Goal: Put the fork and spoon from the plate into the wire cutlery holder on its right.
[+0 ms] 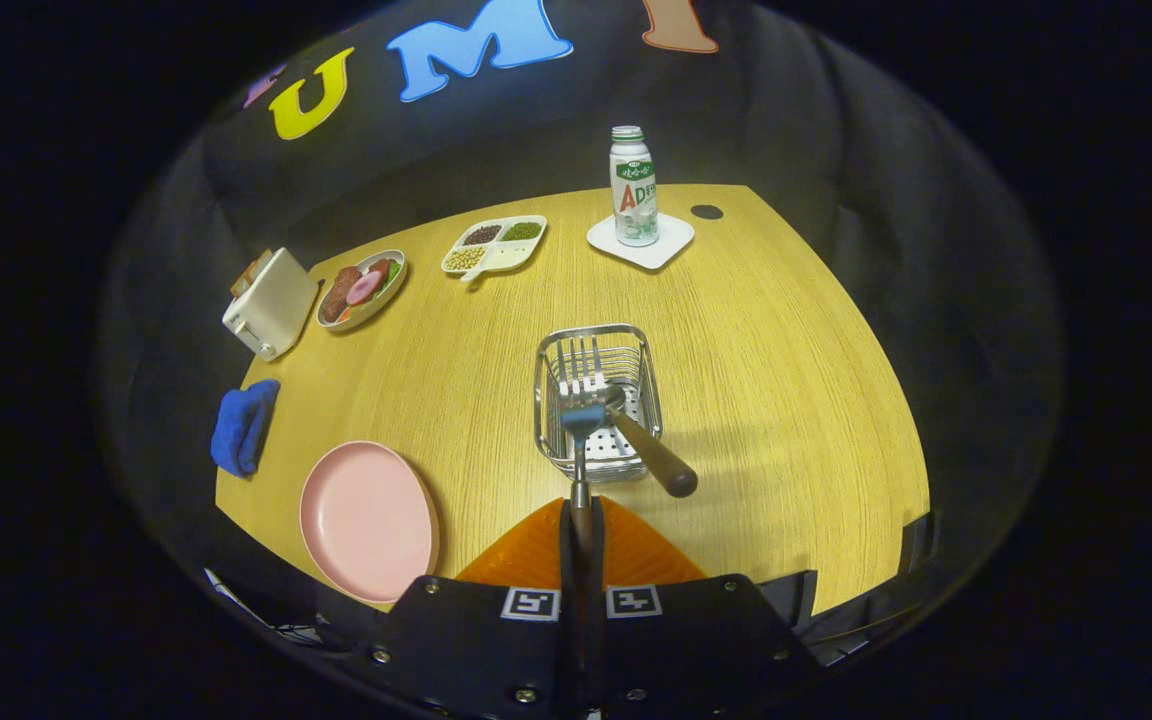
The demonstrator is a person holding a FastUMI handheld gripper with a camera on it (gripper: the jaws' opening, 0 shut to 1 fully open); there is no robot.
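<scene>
My gripper (581,512) is shut on the brown handle of the fork (581,415). The fork's metal neck runs straight ahead of the fingers, and its tines reach over the open top of the wire cutlery holder (548,400). The spoon (658,458) stands inside the holder, head down. It leans so that its brown wooden handle sticks out over the near right rim. The pink plate (366,520) lies bare on the wooden table, to the left of the holder and of my fingers.
Far beyond the holder a drink bottle (633,187) stands on a white coaster (671,245). Further left are a divided dish of beans (494,246), a bowl of food (361,290), a white toaster (269,303) and a blue cloth (243,425).
</scene>
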